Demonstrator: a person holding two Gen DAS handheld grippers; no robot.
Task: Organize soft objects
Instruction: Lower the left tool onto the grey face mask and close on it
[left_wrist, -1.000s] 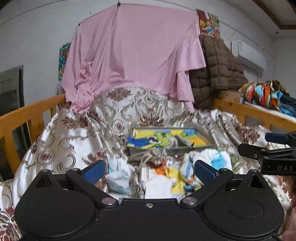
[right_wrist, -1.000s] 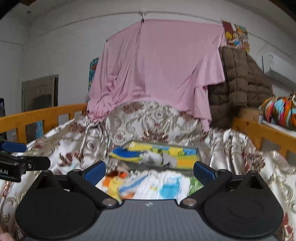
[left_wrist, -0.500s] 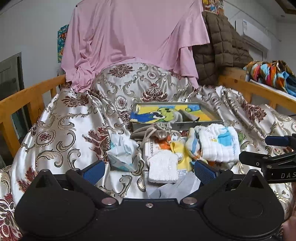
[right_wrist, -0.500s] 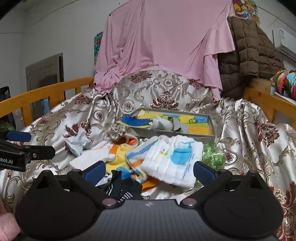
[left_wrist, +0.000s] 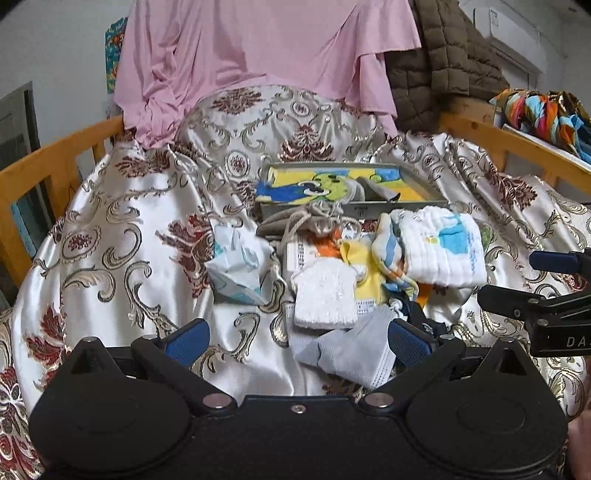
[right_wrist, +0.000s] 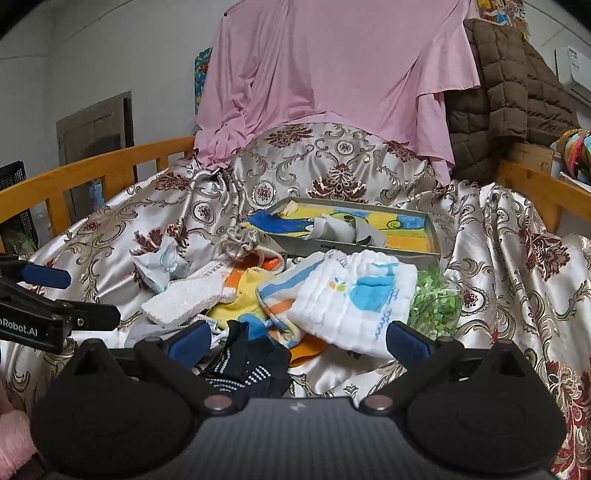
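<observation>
A heap of small soft things lies on the satin bedspread (left_wrist: 110, 229): a white fluffy cloth (left_wrist: 325, 295), a grey sock (left_wrist: 351, 350), a white towel with a blue print (left_wrist: 443, 251), yellow and orange cloths (right_wrist: 243, 291), a dark dotted sock (right_wrist: 247, 365), a drawstring pouch (left_wrist: 314, 218) and a pale blue packet (left_wrist: 236, 266). Behind the heap sits a grey tray (left_wrist: 354, 211) lined with a colourful cloth. My left gripper (left_wrist: 297, 341) is open just above the grey sock. My right gripper (right_wrist: 299, 339) is open over the dark sock, with the towel (right_wrist: 354, 299) just beyond it.
Wooden rails (left_wrist: 55, 155) (right_wrist: 535, 181) run along both sides of the bed. A pink sheet (left_wrist: 266, 48) and a brown quilted jacket (left_wrist: 443, 62) hang at the back. A green patterned thing (right_wrist: 436, 302) lies right of the towel, and something pink and fluffy (right_wrist: 11, 435) sits at the lower left.
Both grippers have tilted down and come closer to the heap, so the socks at its near edge now show between the fingers. Both have stayed open.
</observation>
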